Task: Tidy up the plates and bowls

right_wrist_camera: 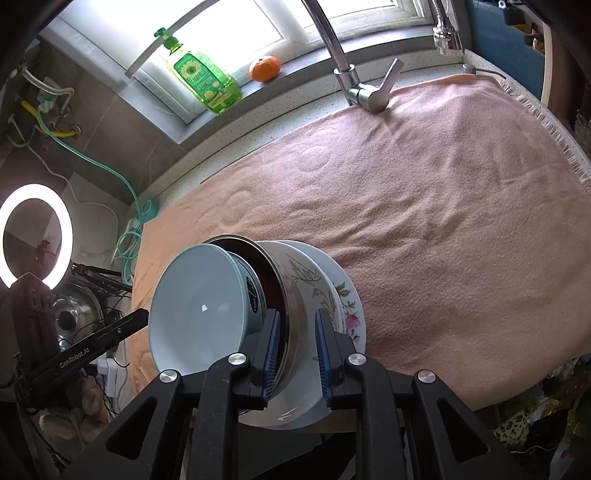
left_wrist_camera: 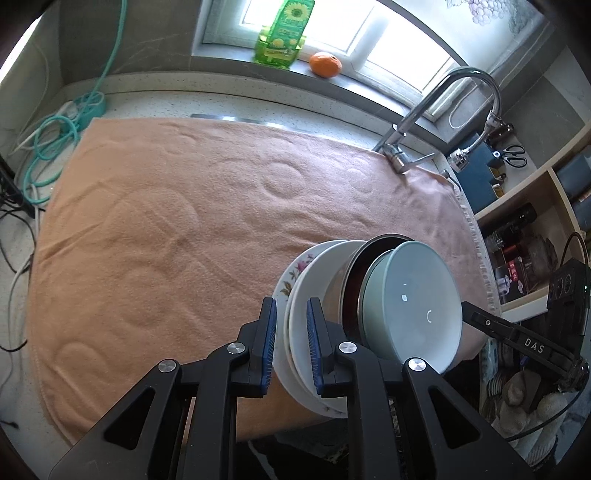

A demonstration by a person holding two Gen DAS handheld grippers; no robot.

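A nested stack is held between my two grippers above the front of the towel: a flowered plate, a white plate, a steel bowl and a pale blue bowl innermost. My left gripper is shut on the rims of the two plates. My right gripper is shut on the wall of the steel bowl, with the blue bowl to its left and the flowered plate to its right.
A peach towel covers the counter. A faucet stands at its back right. A green soap bottle and an orange sit on the windowsill. Teal hose lies at left; shelves at right.
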